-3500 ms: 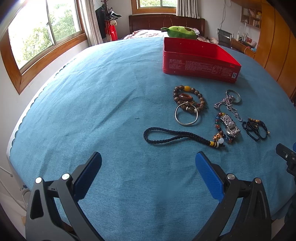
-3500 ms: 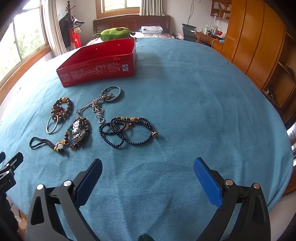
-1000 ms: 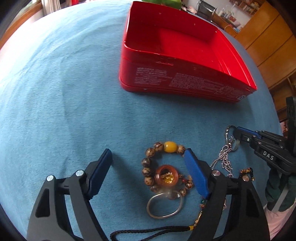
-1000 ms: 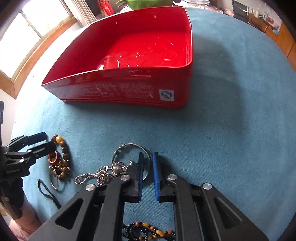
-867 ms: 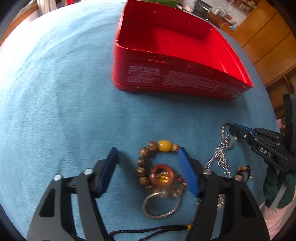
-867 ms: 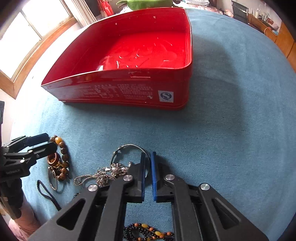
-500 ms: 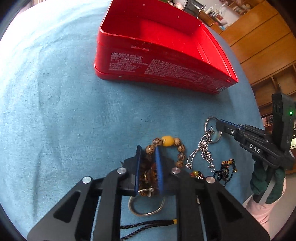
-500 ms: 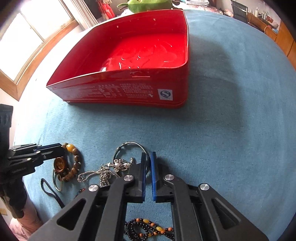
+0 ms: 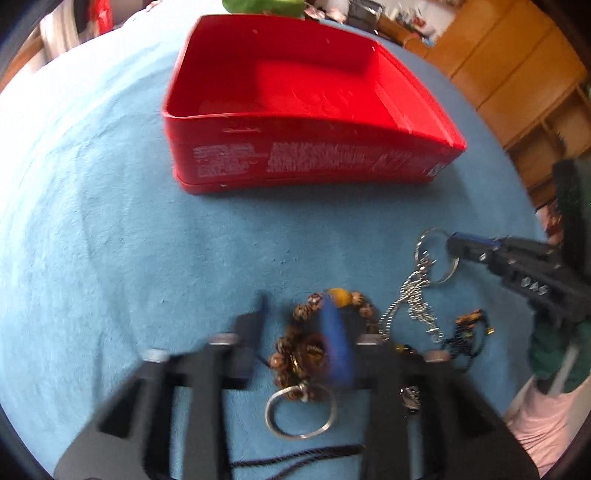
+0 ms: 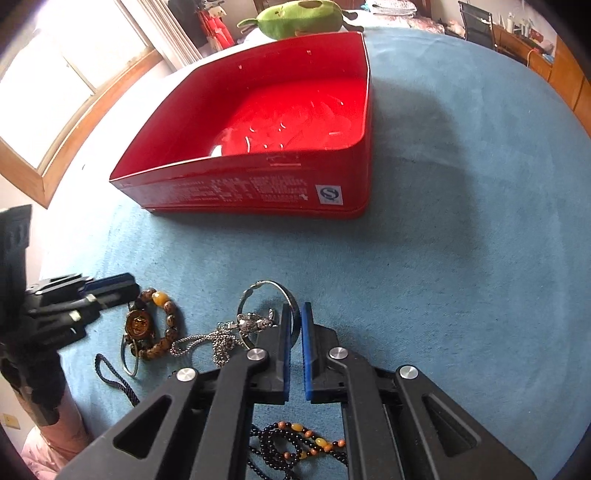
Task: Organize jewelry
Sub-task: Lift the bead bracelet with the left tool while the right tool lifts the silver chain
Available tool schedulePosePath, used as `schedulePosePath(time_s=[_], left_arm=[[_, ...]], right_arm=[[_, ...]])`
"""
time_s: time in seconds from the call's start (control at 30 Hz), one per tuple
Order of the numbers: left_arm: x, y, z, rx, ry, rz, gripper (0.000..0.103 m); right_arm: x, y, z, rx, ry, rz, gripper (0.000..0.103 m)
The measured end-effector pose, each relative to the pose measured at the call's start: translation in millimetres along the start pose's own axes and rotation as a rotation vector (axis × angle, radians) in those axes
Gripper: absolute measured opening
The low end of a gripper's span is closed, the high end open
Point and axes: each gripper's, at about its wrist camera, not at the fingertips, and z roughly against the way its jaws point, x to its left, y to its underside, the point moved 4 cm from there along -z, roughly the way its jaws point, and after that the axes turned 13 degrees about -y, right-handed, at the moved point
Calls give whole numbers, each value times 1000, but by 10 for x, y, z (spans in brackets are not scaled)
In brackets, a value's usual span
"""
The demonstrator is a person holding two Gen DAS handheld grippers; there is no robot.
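A brown bead bracelet (image 9: 295, 343) with a yellow bead and an amber pendant lies on the blue cloth (image 9: 110, 258). It sits between the jaws of my left gripper (image 9: 295, 306), which are opening, and the blue right pad overlaps its beads. A silver keychain (image 9: 417, 295) lies to the right. My right gripper (image 10: 294, 314) is shut on its large silver ring (image 10: 273, 291). The red tin (image 10: 258, 192) stands open just beyond both grippers. In the right wrist view my left gripper (image 10: 122, 286) points at the bracelet (image 10: 162, 317).
A black bead necklace (image 10: 295, 443) lies under my right gripper. A dark braided cord (image 10: 110, 376) and a loose metal ring (image 9: 299, 410) lie near the bracelet. A green plush toy (image 10: 299, 18) sits behind the tin. Wooden cabinets (image 9: 517, 74) stand at the right.
My left gripper closed over the bracelet half a second ago and its jaws have since spread apart again. My right gripper stays shut on the keychain ring.
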Motion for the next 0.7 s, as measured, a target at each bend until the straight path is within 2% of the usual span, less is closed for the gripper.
schedulePosePath(time_s=[0.2,0.3,0.33,0.4,0.53,0.67,0.7], left_arm=[[-202,-69,-75,-7,-31,-76,44],[-378,-82,-105,-25,-72,-140,28],[-412,-84,-121,-22,-90,-154,14],[-468,-89,-120,-43,-137,-174,10],[-440,-151,-68,-52,-91,-99,9],[-287,-181,235,-132,-51,-41,9],[-345,-130,343,-156,-39,-33,9]], right_arm=[[-23,-29,-42,-1,1,-5,5],[-26,-35,-23,-3,0,-13,5],[-28,-33,-24,-3,0,-16,5],[-32,-26,-33,-1,1,-20,5],[-14,-21,16,-9,-9,-22,5],[72,-27,171,-41,-25,5,5],[85,-29,197,-47,-27,9,5]])
